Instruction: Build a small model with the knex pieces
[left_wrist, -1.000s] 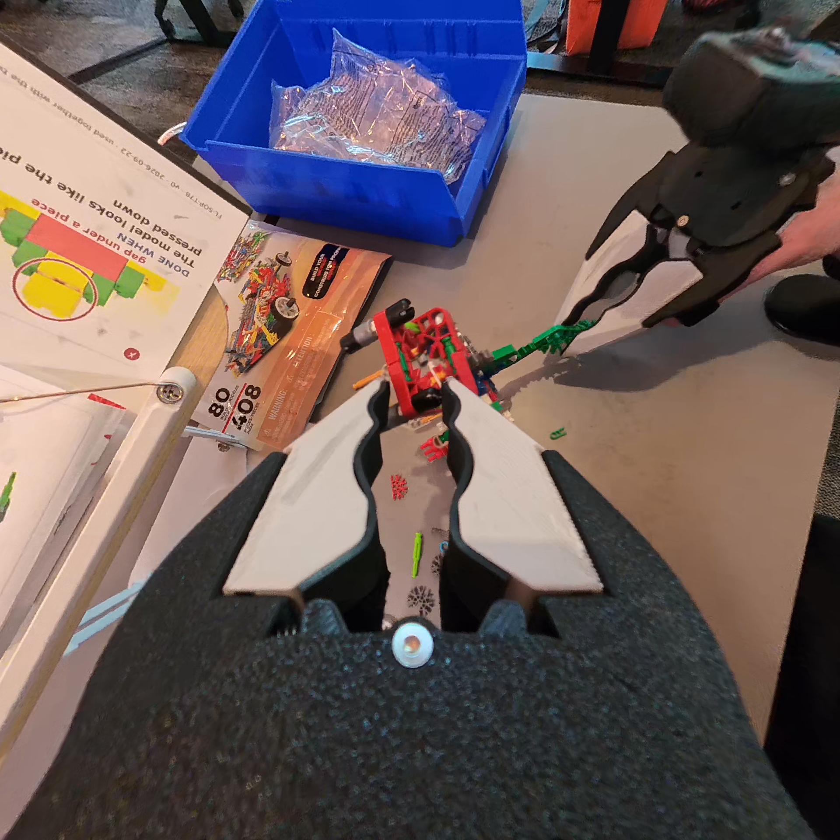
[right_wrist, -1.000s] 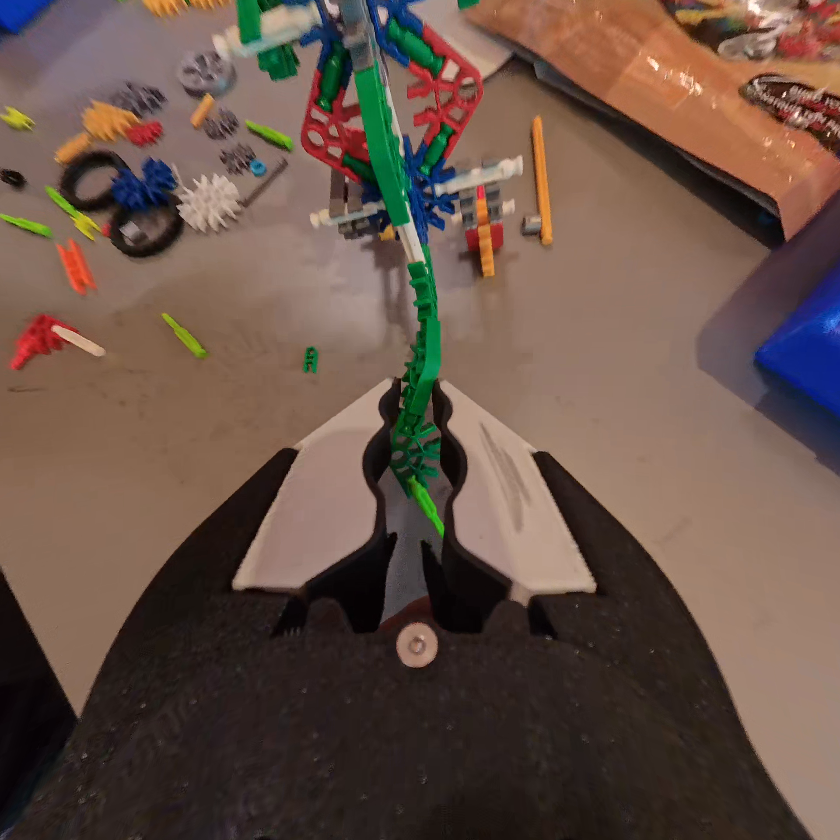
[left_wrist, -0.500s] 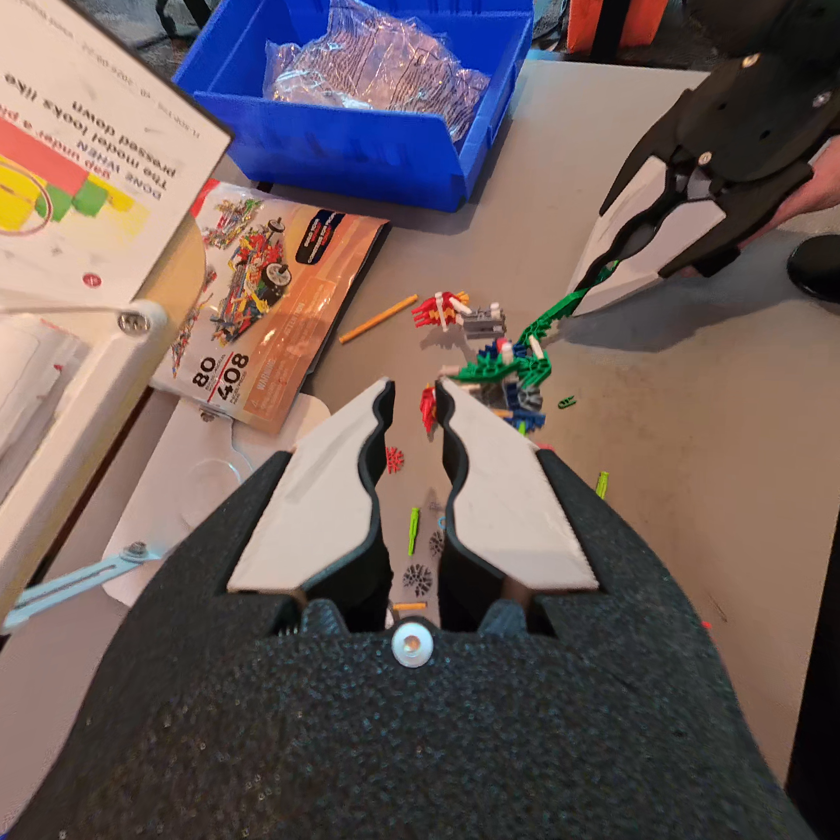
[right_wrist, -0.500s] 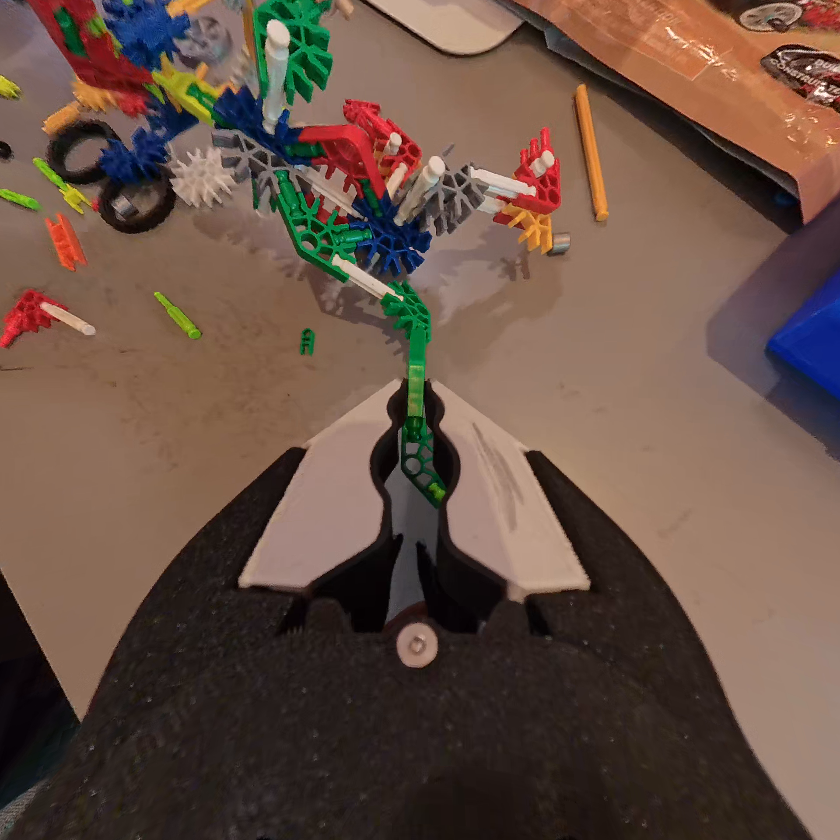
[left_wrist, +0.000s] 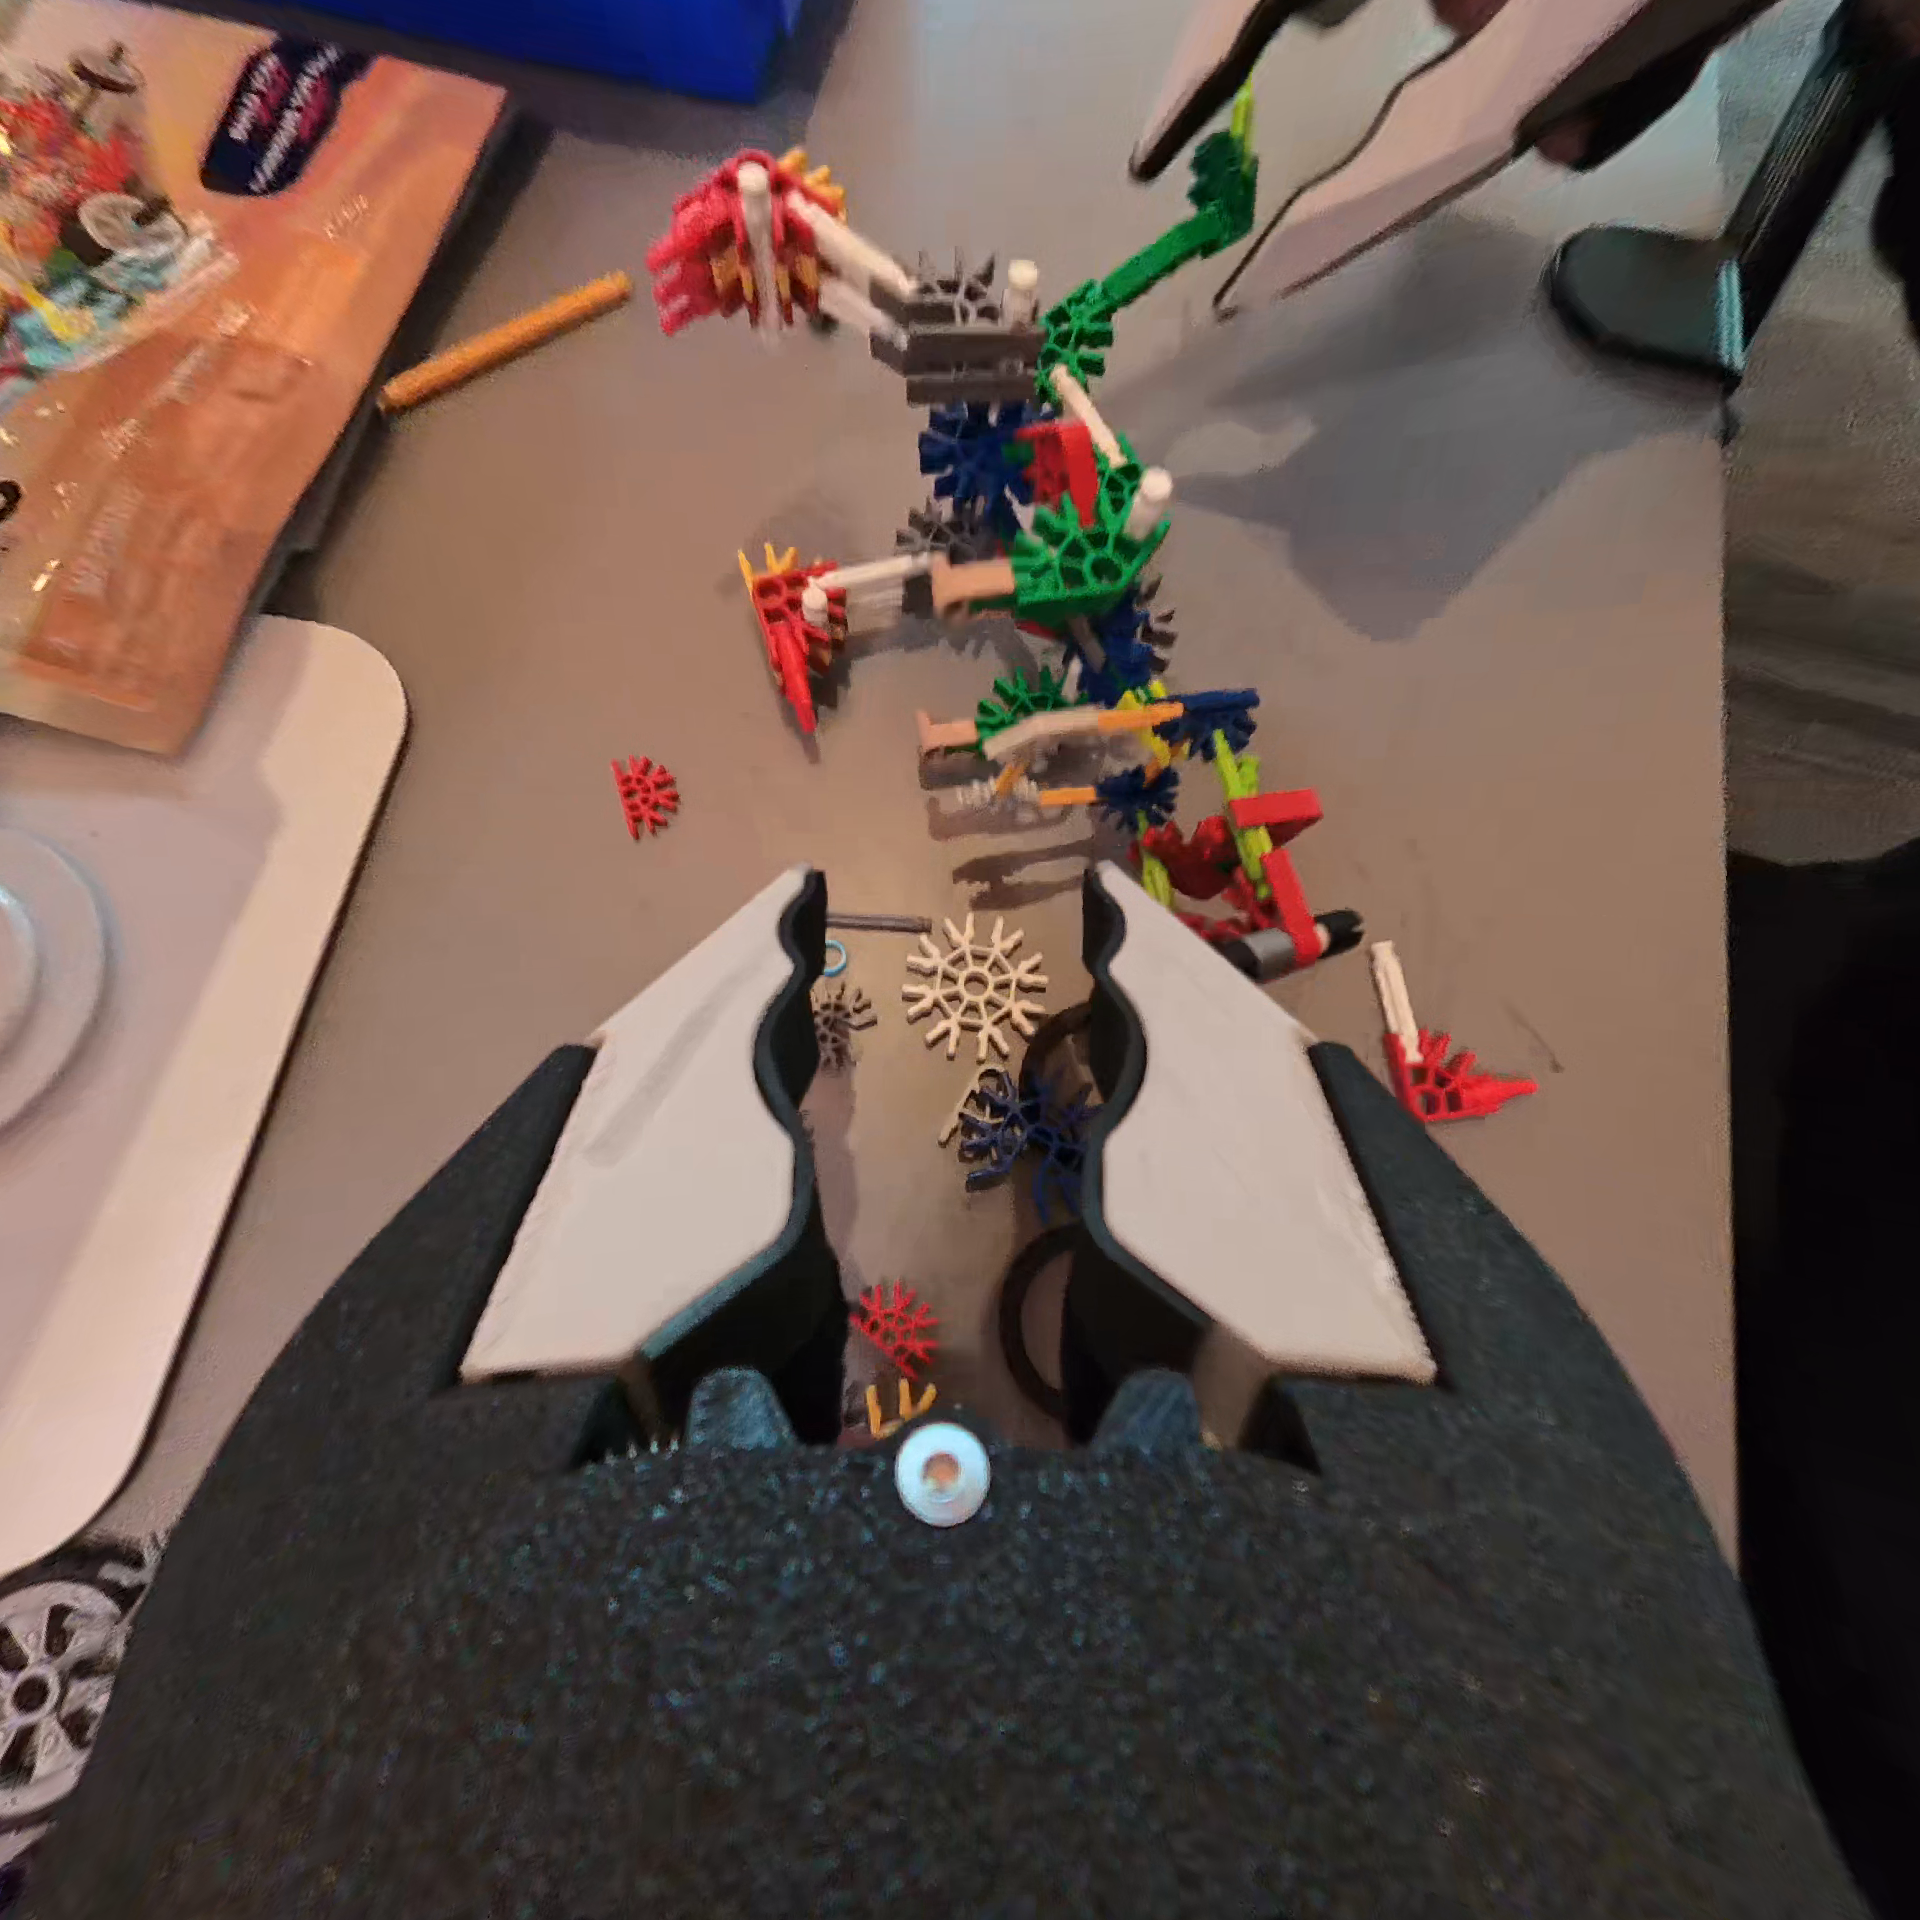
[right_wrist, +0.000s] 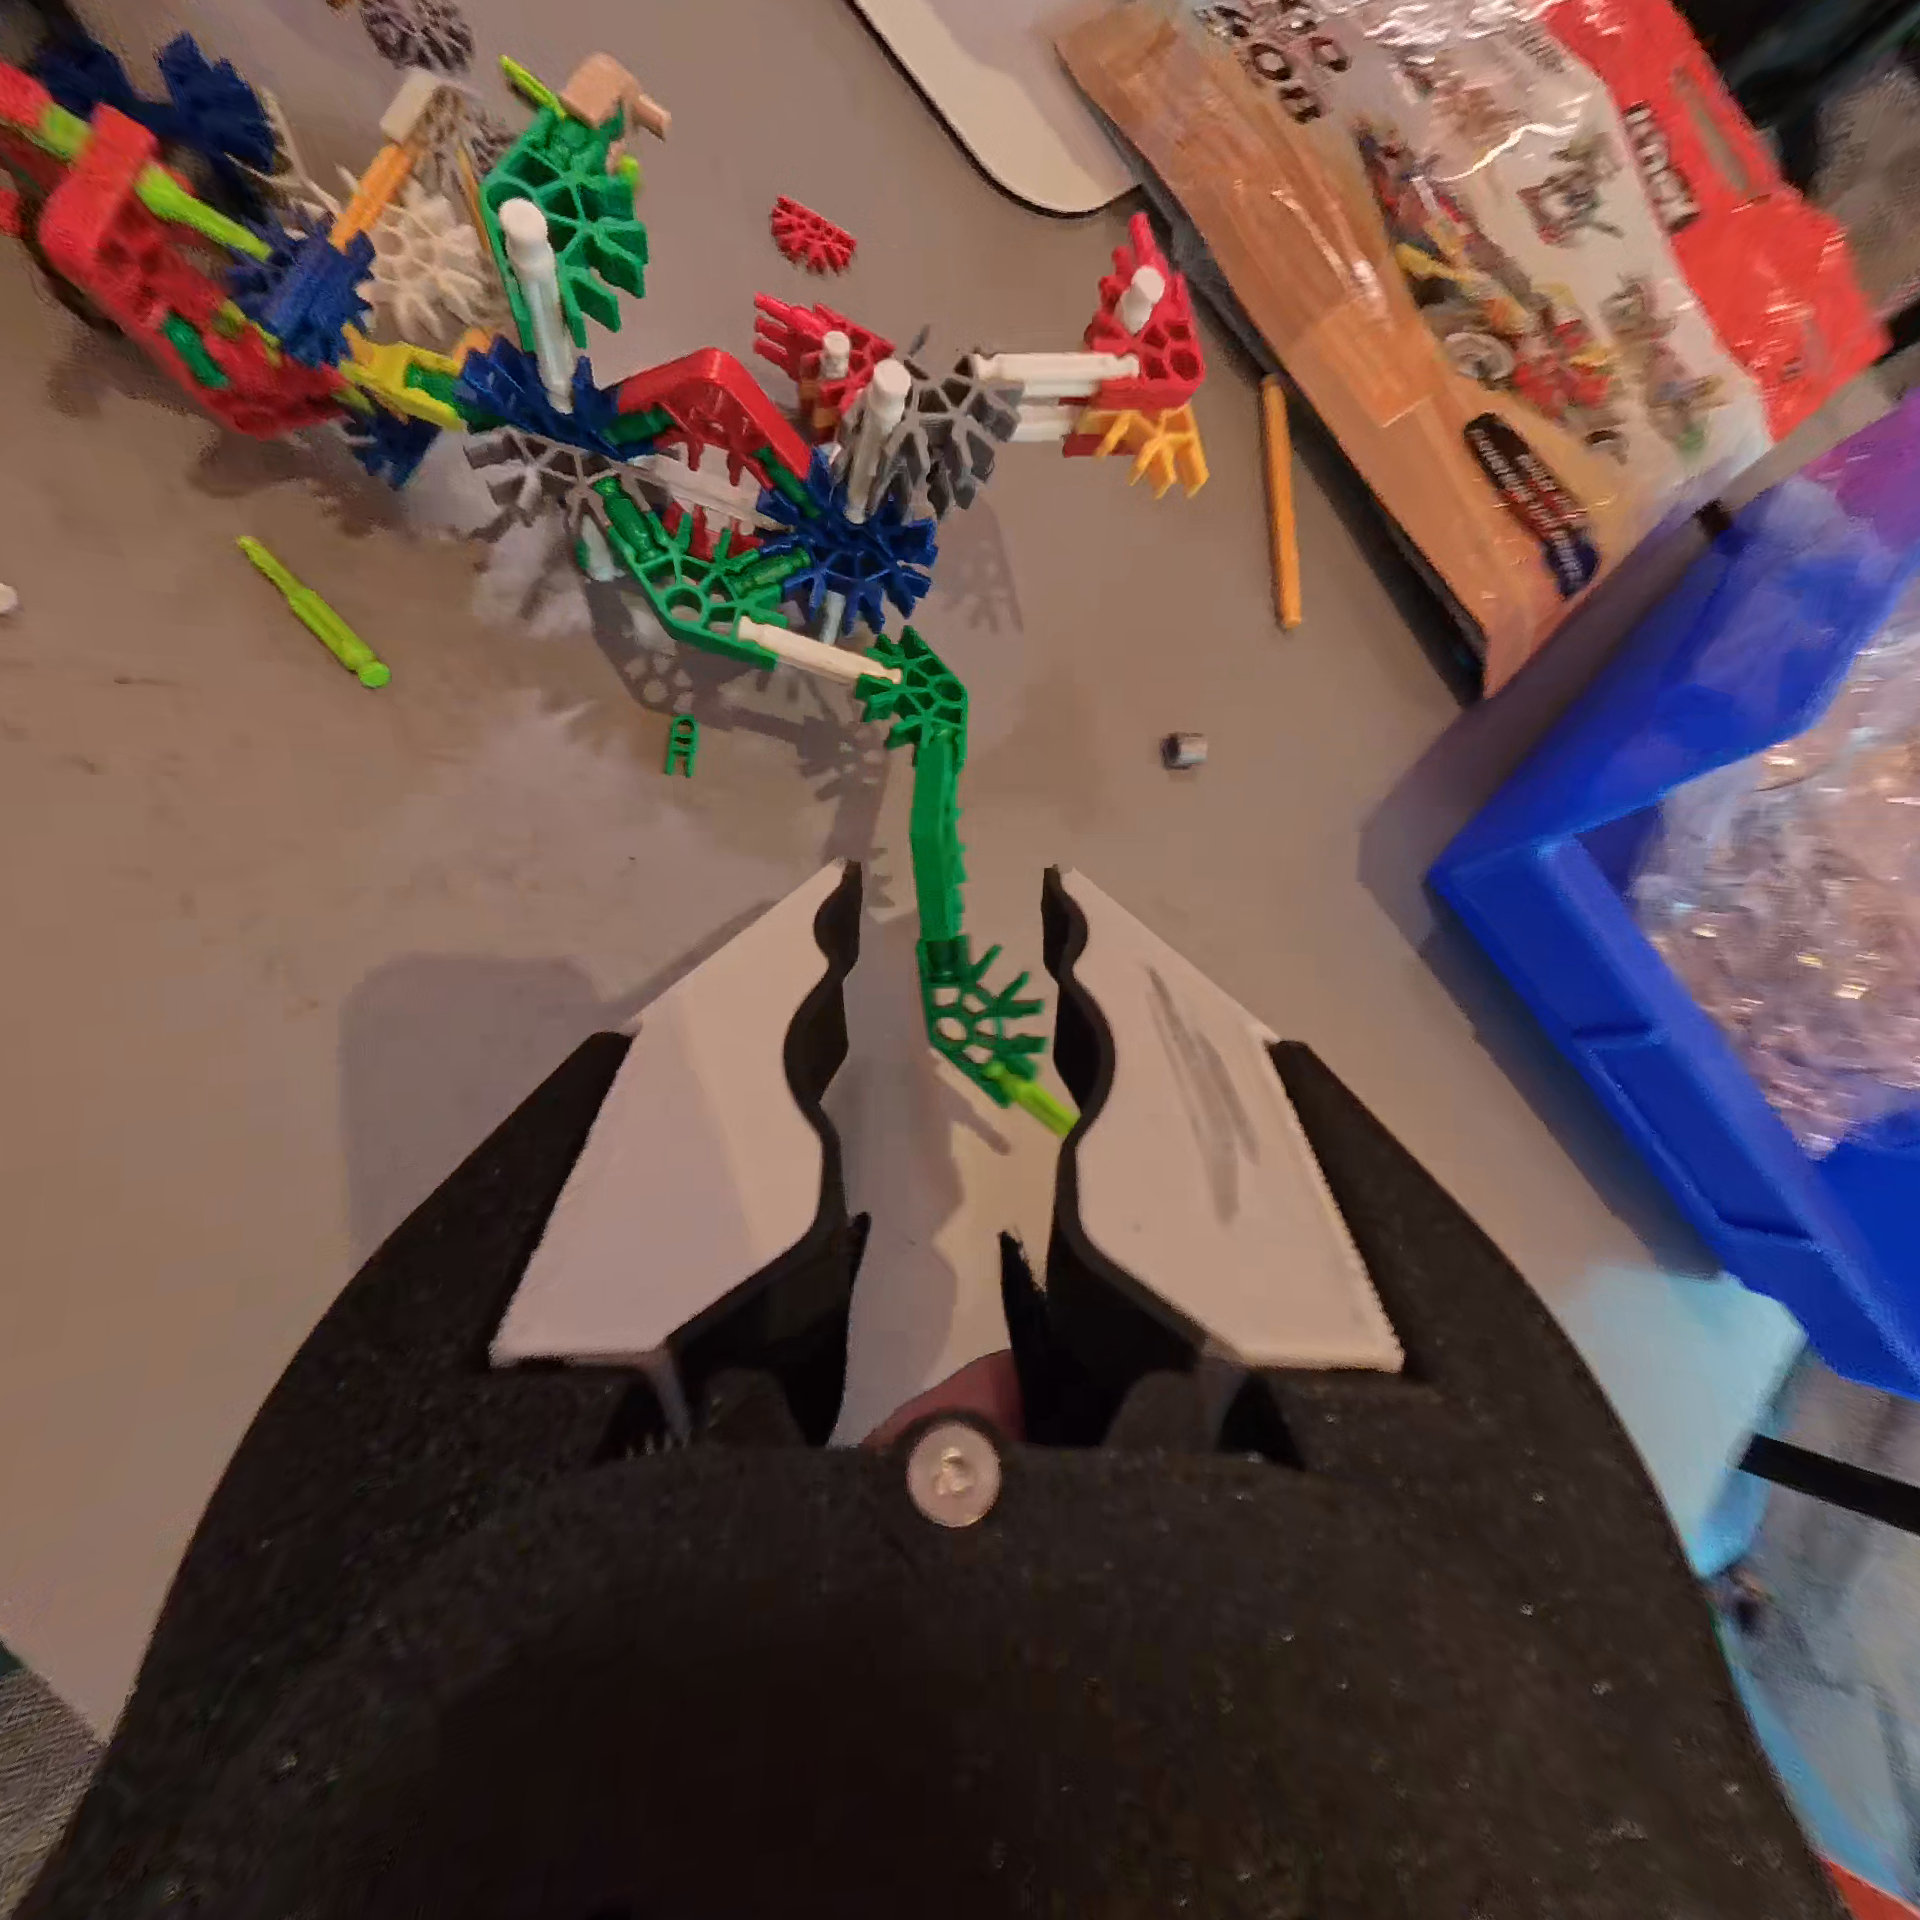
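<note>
A model of red, blue, green, grey and white plastic rods and connectors (left_wrist: 1049, 540) lies stretched out on the grey table (left_wrist: 540, 644). My left gripper (left_wrist: 951, 894) is open just above the table. A cream snowflake connector (left_wrist: 974, 982), a blue connector (left_wrist: 1013, 1127) and a black ring lie between its fingers. My right gripper (right_wrist: 951, 883) is open around the model's green tail (right_wrist: 971, 1013), whose lime tip touches the right finger. The model (right_wrist: 727, 447) spreads ahead of it. The right gripper also shows in the left wrist view (left_wrist: 1179, 239).
Loose parts lie about: a red connector (left_wrist: 644, 795), an orange rod (right_wrist: 1280, 499), a lime rod (right_wrist: 312, 613), a small grey spacer (right_wrist: 1184, 748). An orange parts bag (right_wrist: 1455, 270) and a blue bin (right_wrist: 1621, 935) holding clear bags stand to the right. A white board (left_wrist: 208, 935) lies at the left. Some 20 cm of space lies between my two pairs of fingers.
Both grippers have opened. The right one has let go of the green tail. The left one let go of the model's red end and has moved low over the loose parts.
</note>
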